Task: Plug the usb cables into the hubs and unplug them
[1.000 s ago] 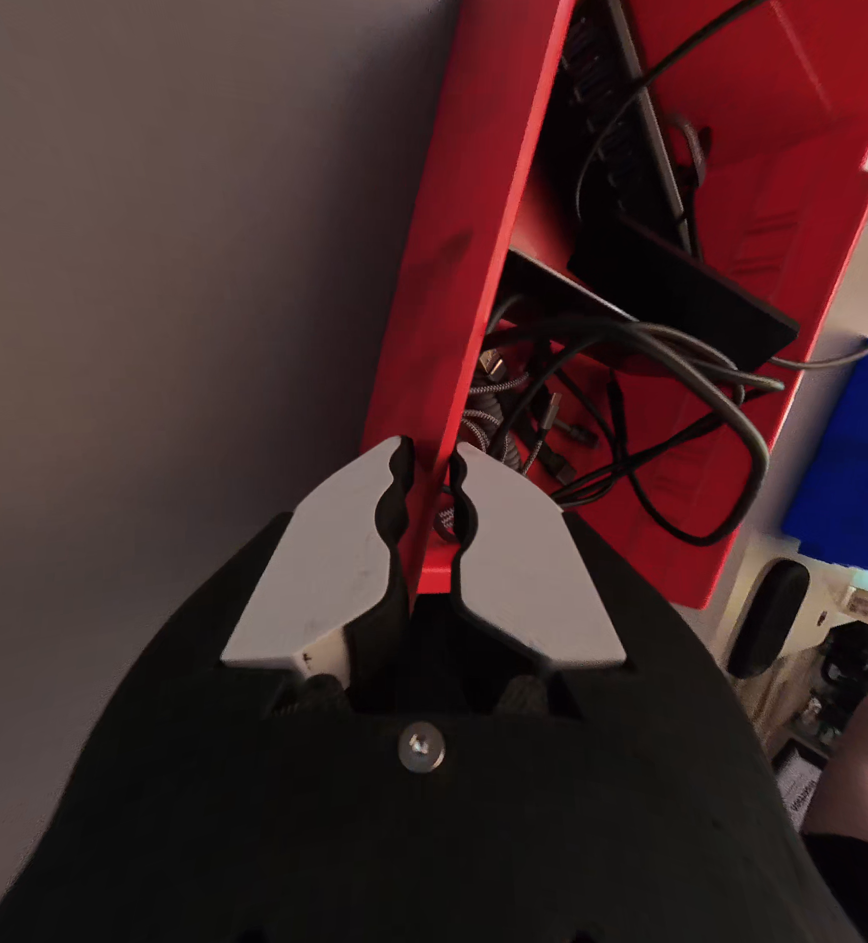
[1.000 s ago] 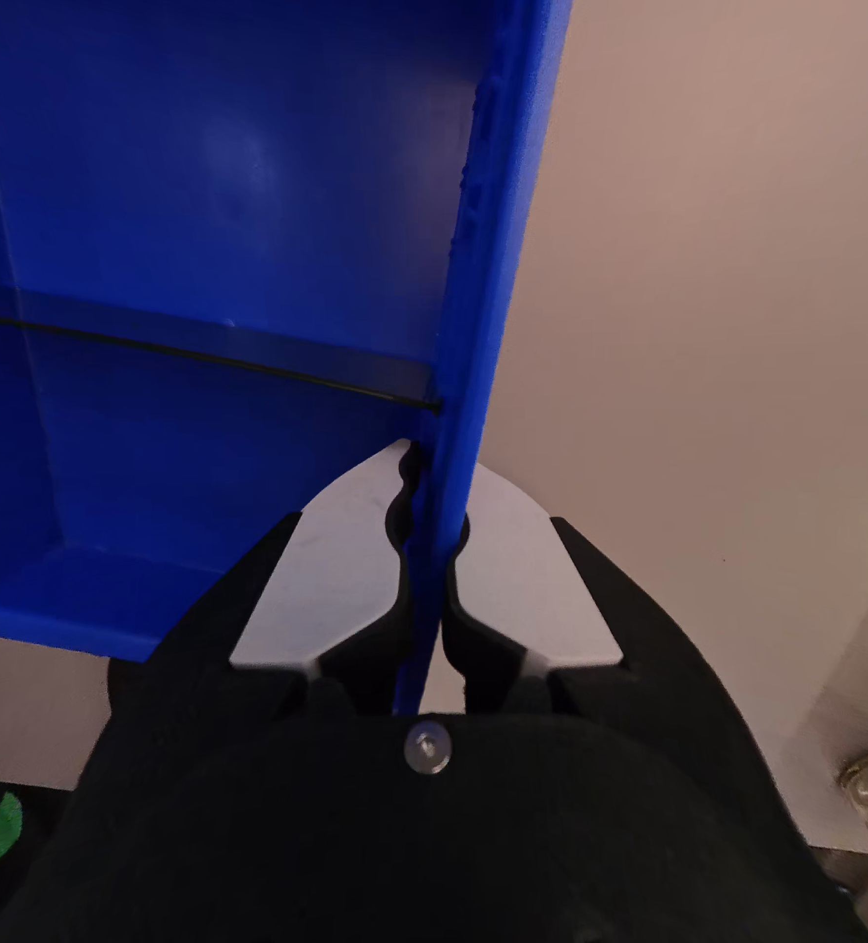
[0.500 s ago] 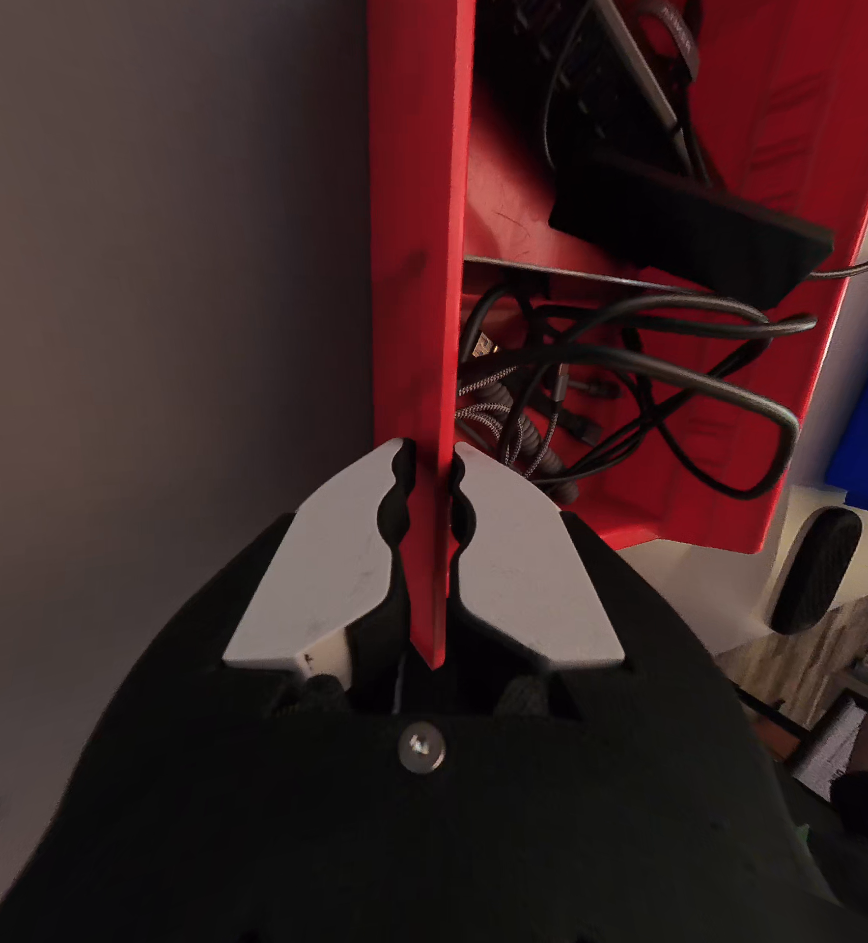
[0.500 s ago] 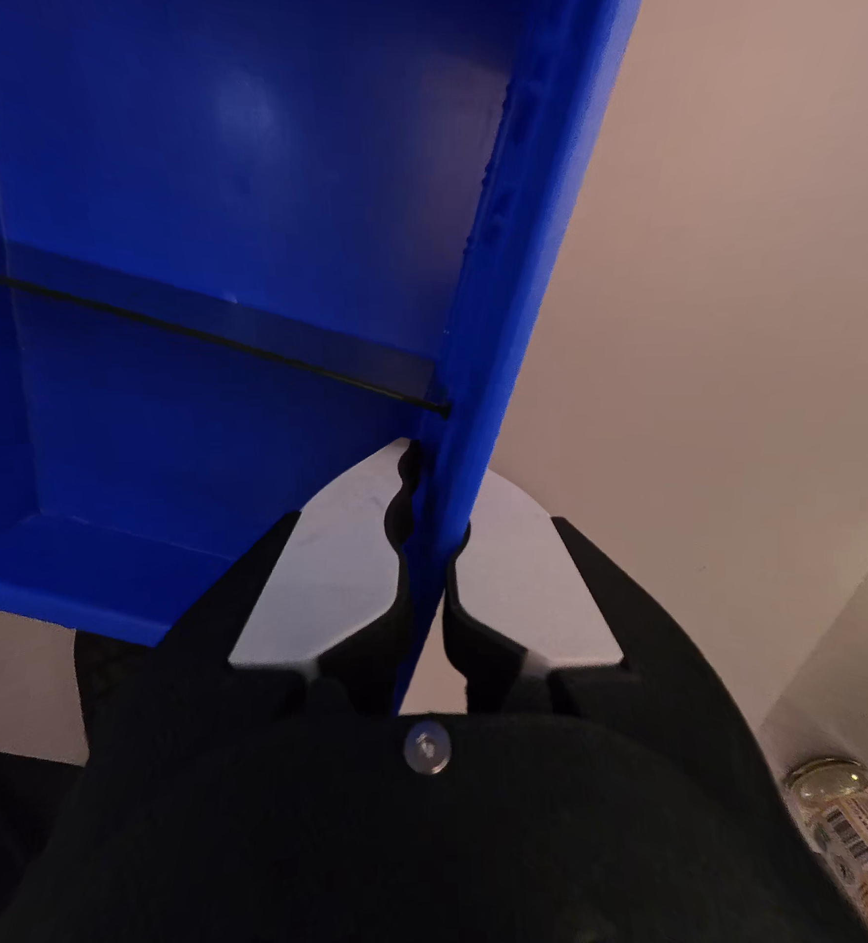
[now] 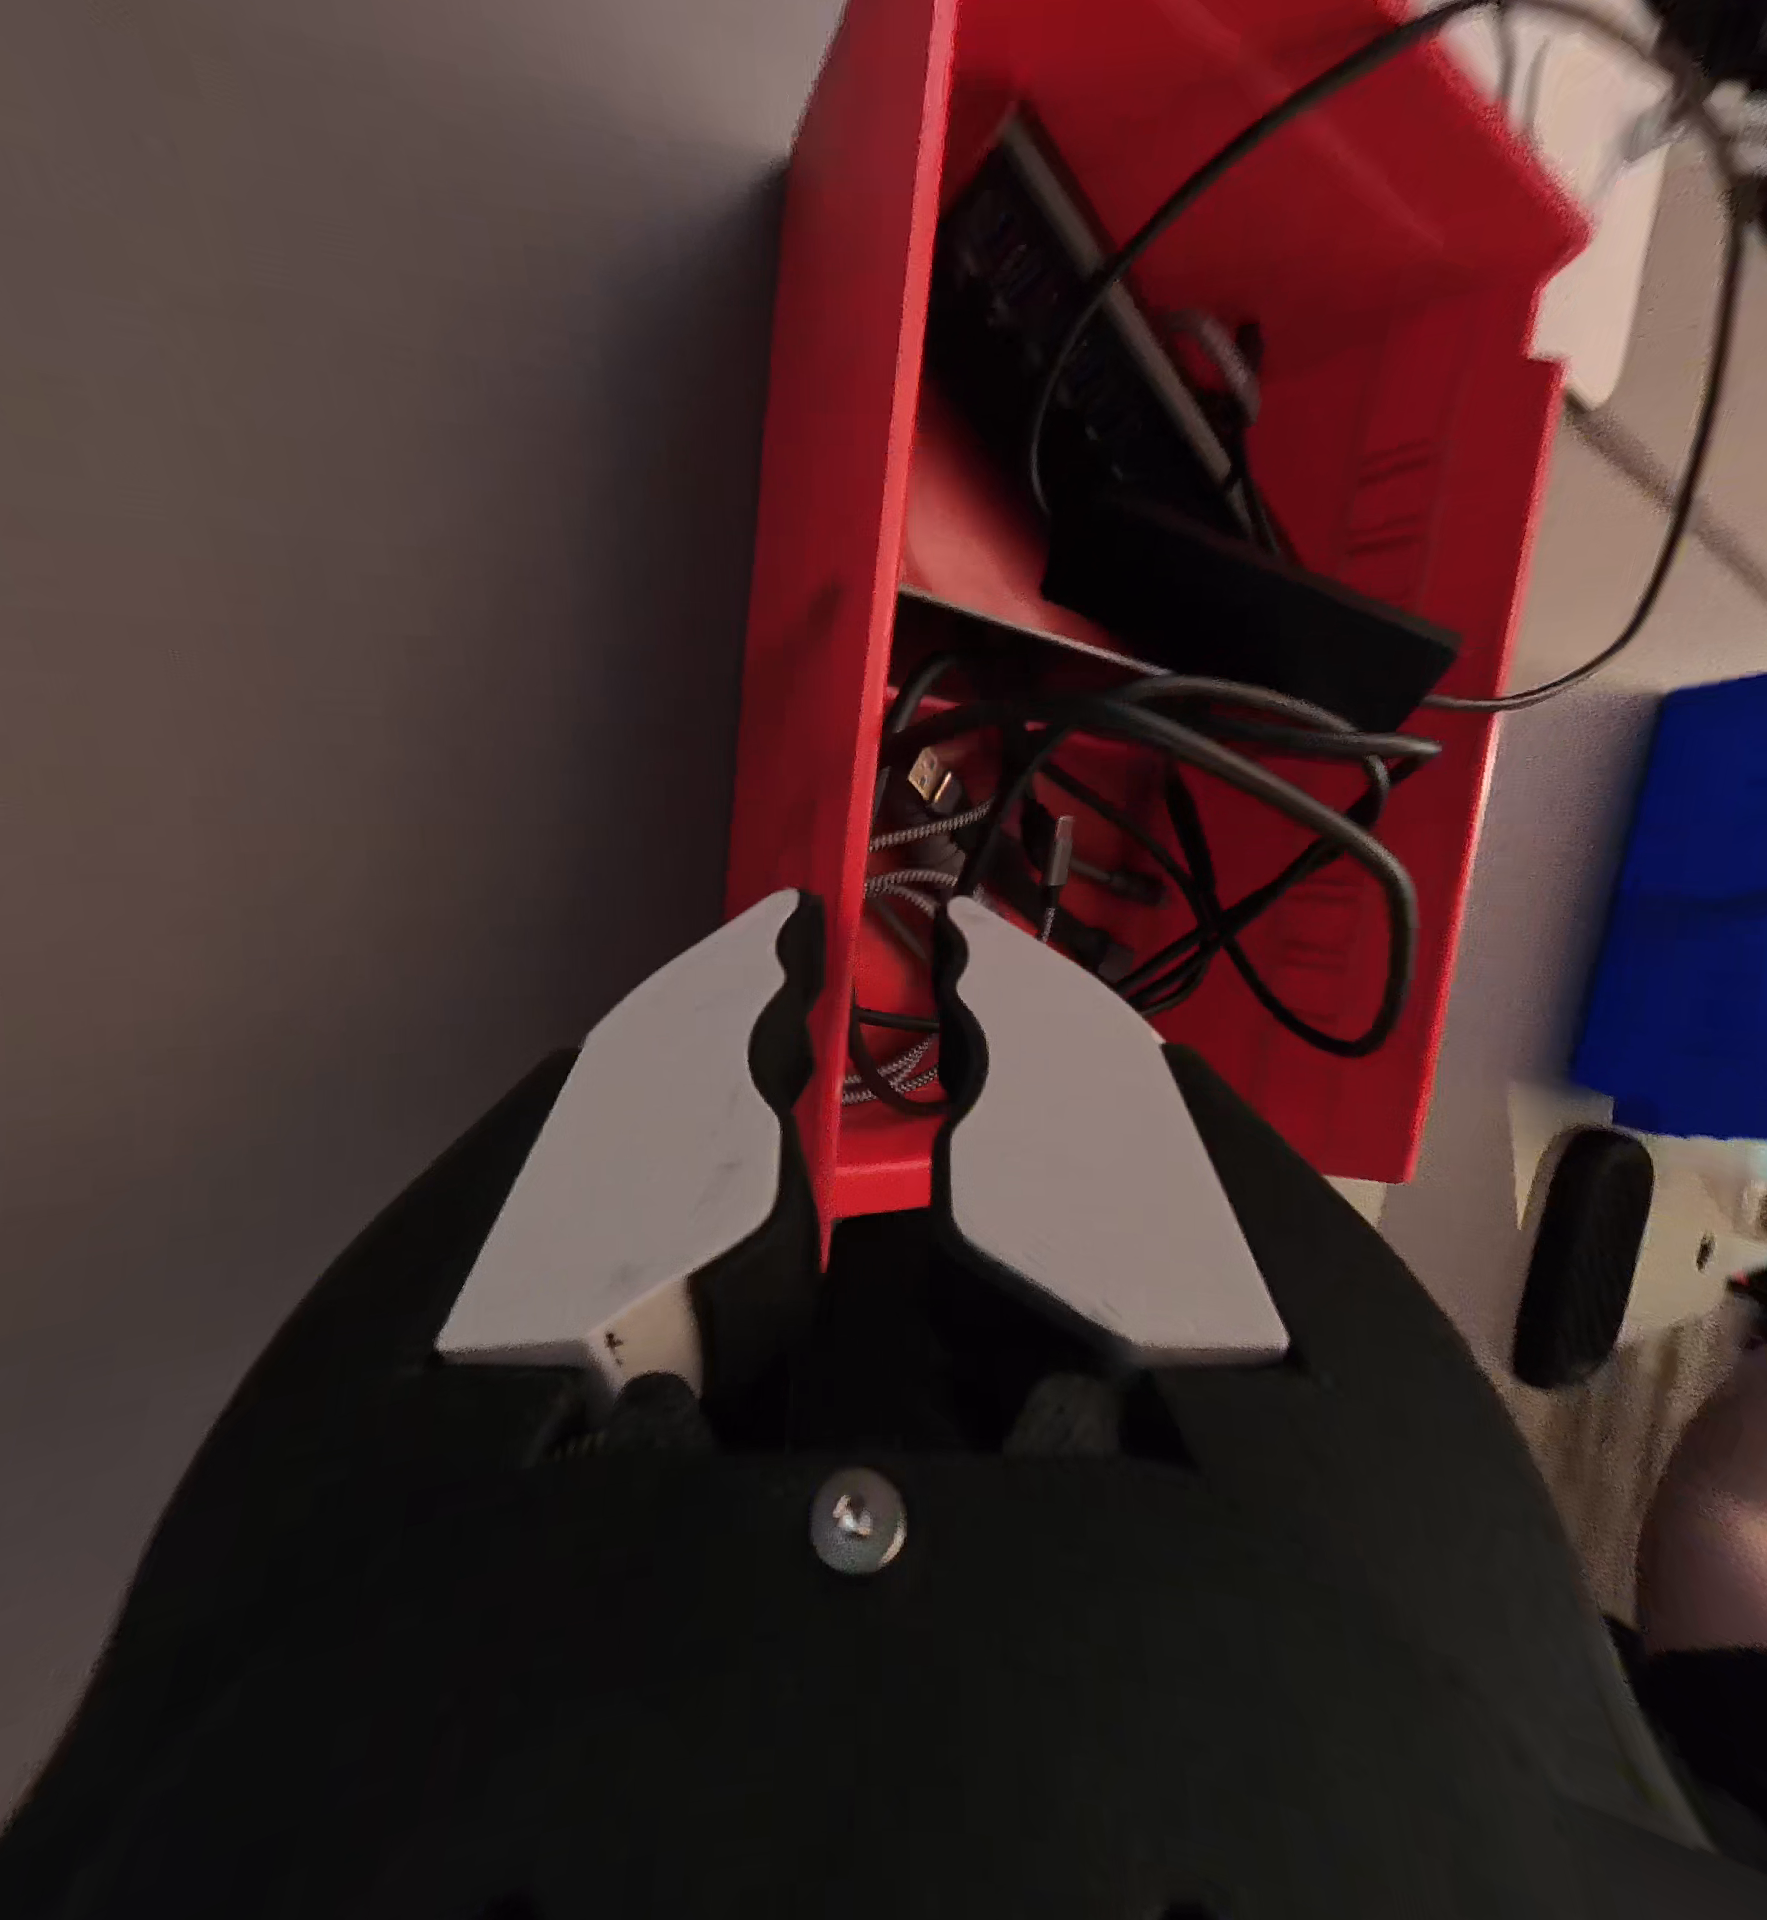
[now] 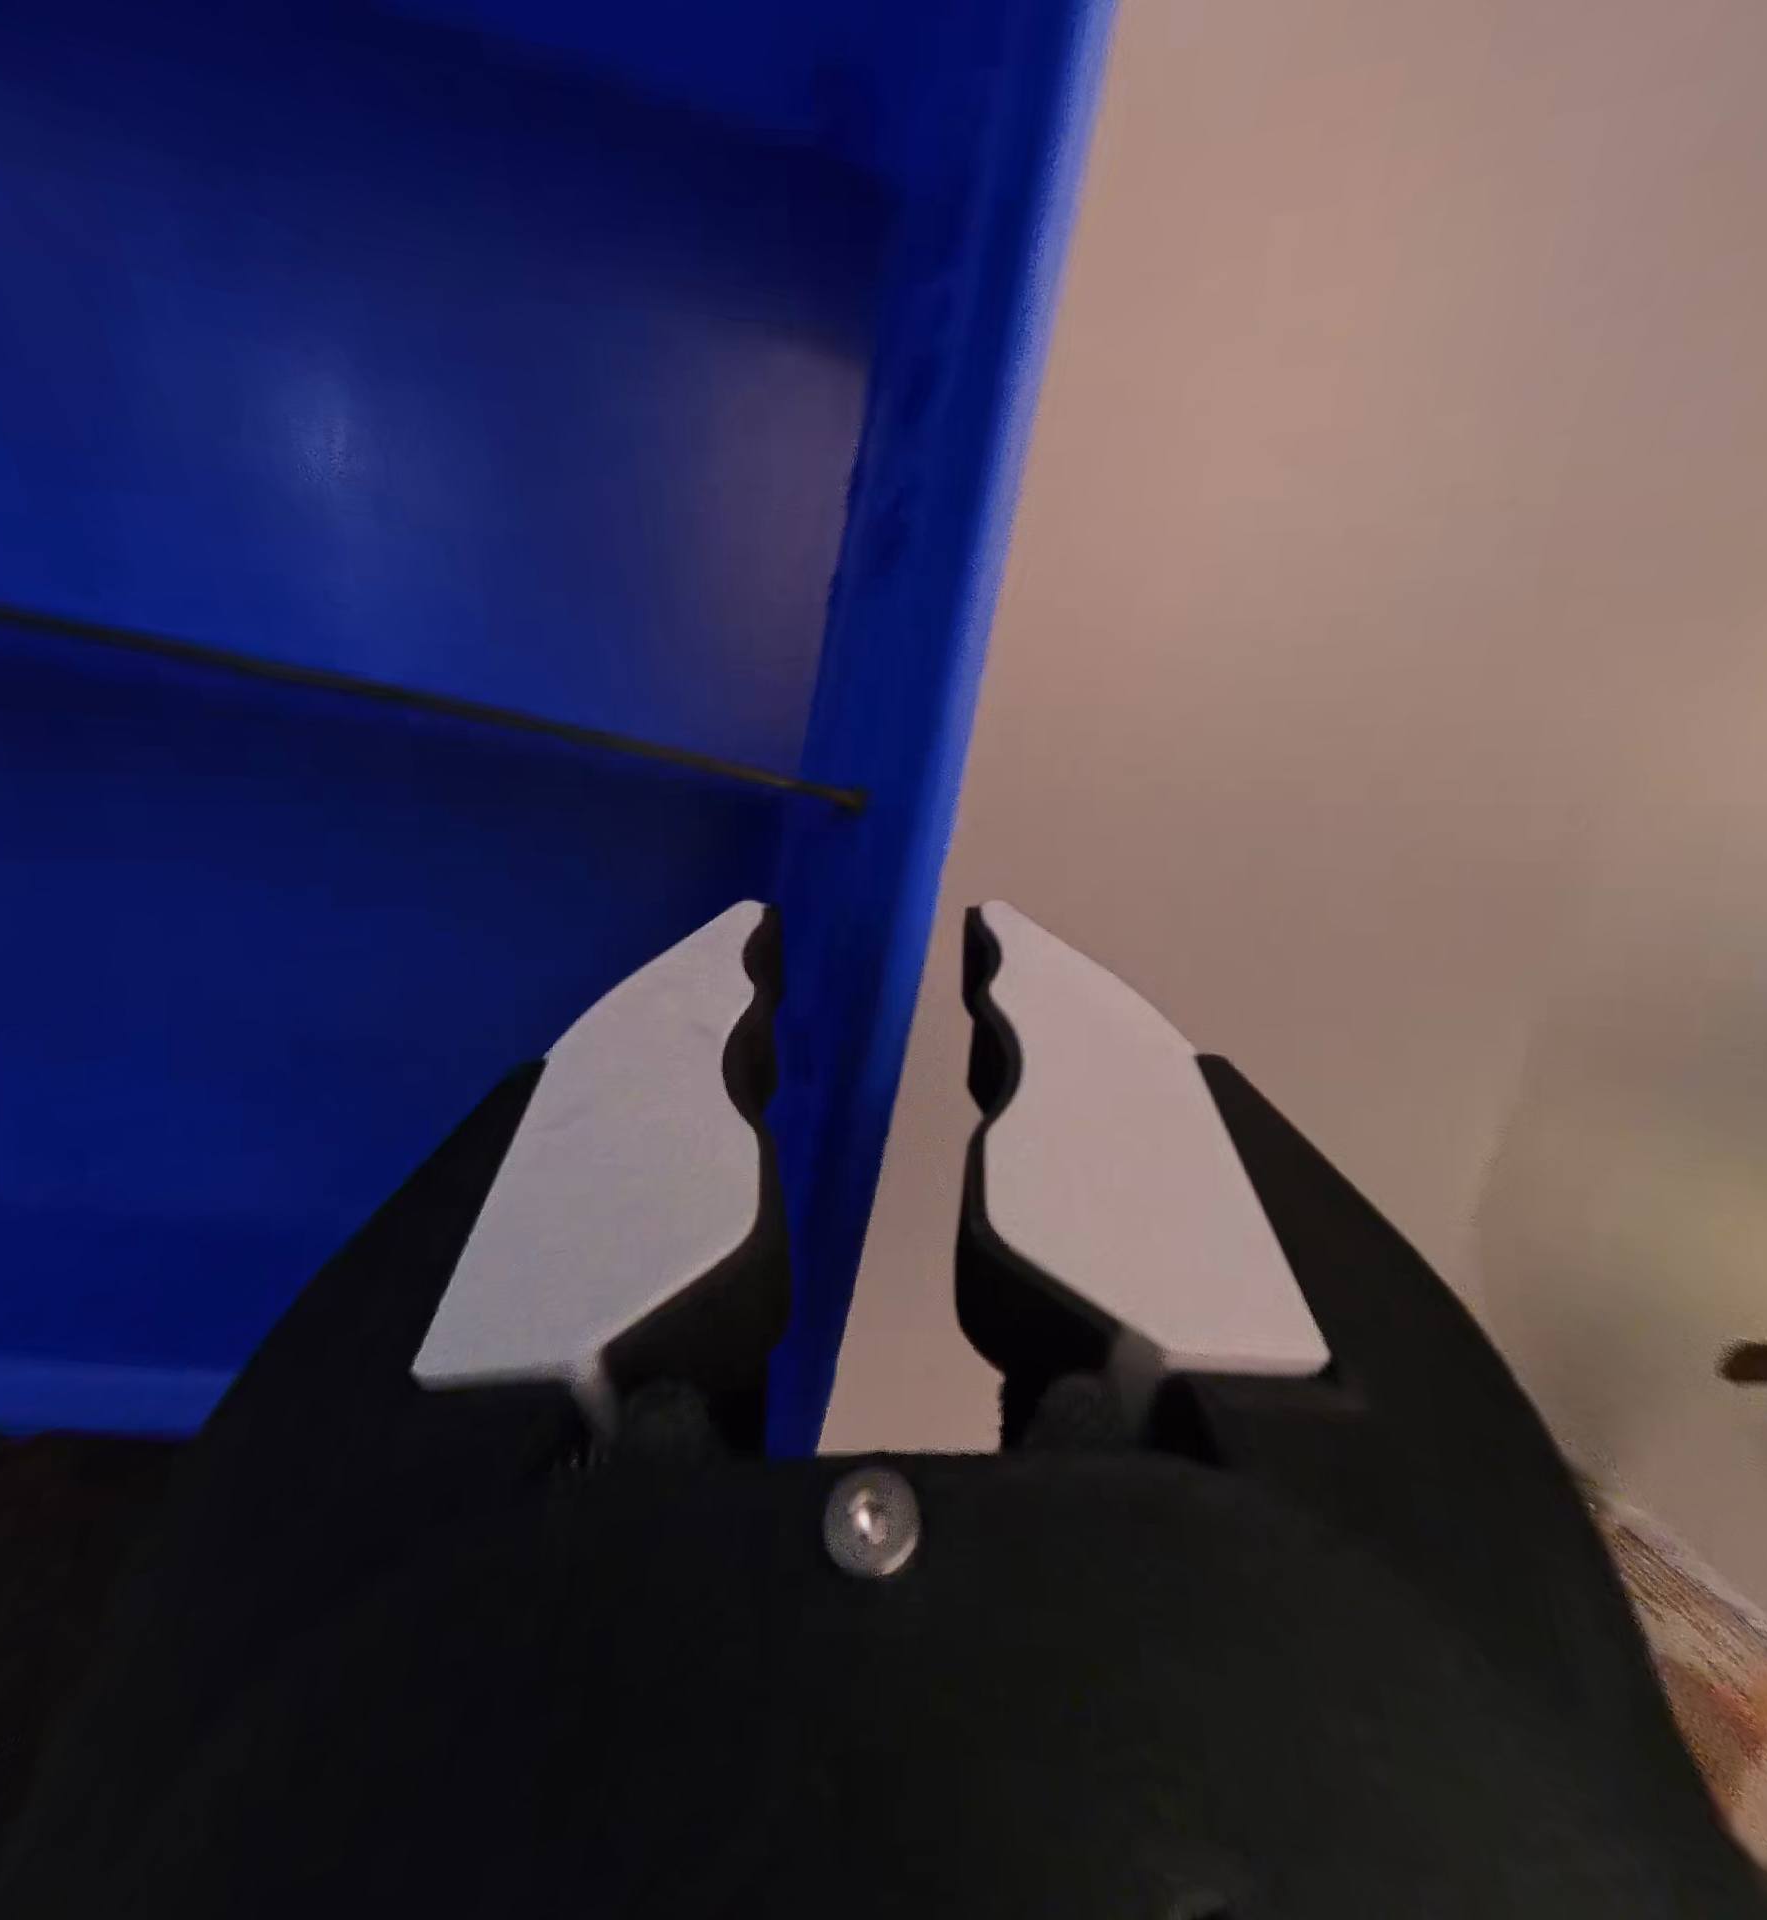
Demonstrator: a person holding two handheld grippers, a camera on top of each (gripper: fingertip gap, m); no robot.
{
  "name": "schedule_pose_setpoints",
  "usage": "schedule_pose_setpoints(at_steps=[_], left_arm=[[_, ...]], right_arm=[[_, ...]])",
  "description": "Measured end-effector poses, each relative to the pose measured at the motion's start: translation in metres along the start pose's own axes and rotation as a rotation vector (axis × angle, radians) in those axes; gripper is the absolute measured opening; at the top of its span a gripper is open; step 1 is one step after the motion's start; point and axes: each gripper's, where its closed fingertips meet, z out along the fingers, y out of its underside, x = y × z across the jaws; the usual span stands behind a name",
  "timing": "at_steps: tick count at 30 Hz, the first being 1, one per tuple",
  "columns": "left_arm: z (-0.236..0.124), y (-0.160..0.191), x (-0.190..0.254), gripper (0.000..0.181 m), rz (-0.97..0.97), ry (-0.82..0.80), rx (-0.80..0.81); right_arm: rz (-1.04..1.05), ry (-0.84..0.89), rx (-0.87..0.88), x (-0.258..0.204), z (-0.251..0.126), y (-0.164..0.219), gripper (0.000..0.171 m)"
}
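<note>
1. Hand-held gripper on the left [image 5: 874, 1039]: fingers spread a little around the red bin [image 5: 1149, 499] wall, no longer a firm pinch by the look of it.
2. Right hand-held gripper [image 6: 868, 1049] stands spread, one finger beside the blue bin [image 6: 391, 416] wall, the other clear.
3. Judged step: bins set on the bench [image 5: 287, 520], grips releasing.
4. USB cables [image 5: 1222, 862] lie tangled beside the black hubs [image 5: 1232, 613] in the red bin; next calls for reaching in for one plug.

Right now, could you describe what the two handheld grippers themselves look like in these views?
They look alike. The left gripper and the right gripper each have two pale grey, wedge-shaped fingers with black, wavy inner pads. Each pair is mounted on a broad, matte black body with a single silver screw at its centre. No cables, markings or sleeves show on either gripper.
</note>
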Motion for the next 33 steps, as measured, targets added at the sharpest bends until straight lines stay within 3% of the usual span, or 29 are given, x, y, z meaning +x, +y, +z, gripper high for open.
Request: schedule_pose_setpoints(at_steps=[4,8,12,16,22,23,24,29,33], left_arm=[[-0.052,-0.027,0.015,0.019,0.081,-0.05,0.268],[-0.112,-0.056,0.067,0.023,0.266,-0.029,0.627],[-0.14,-0.056,0.129,0.043,0.486,0.005,0.845],[-0.128,-0.048,0.185,0.055,0.676,0.012,0.951],[-0.073,-0.041,0.225,0.078,0.901,-0.129,0.824],[-0.064,-0.042,0.222,0.074,0.917,-0.159,0.79],[-0.054,-0.041,0.215,0.058,0.902,-0.173,0.733],[-0.021,-0.037,0.184,0.062,0.834,-0.042,0.507],[-0.001,-0.036,0.138,0.059,0.95,-0.185,0.371]], right_arm=[[-0.027,0.327,0.411,-0.002,-0.071,-0.047,0.044],[-0.108,0.623,0.71,-0.039,-0.14,-0.079,0.065],[-0.114,0.623,0.862,-0.091,-0.165,-0.103,0.077],[-0.164,0.603,0.993,-0.133,-0.184,-0.123,0.076],[-0.26,0.421,1.106,-0.191,-0.2,-0.152,0.075],[-0.281,0.372,1.13,-0.201,-0.205,-0.156,0.074],[-0.296,0.326,1.148,-0.21,-0.21,-0.159,0.073],[-0.312,0.055,1.163,-0.248,-0.217,-0.176,0.073],[-0.364,-0.113,1.12,-0.275,-0.194,-0.174,0.073]])
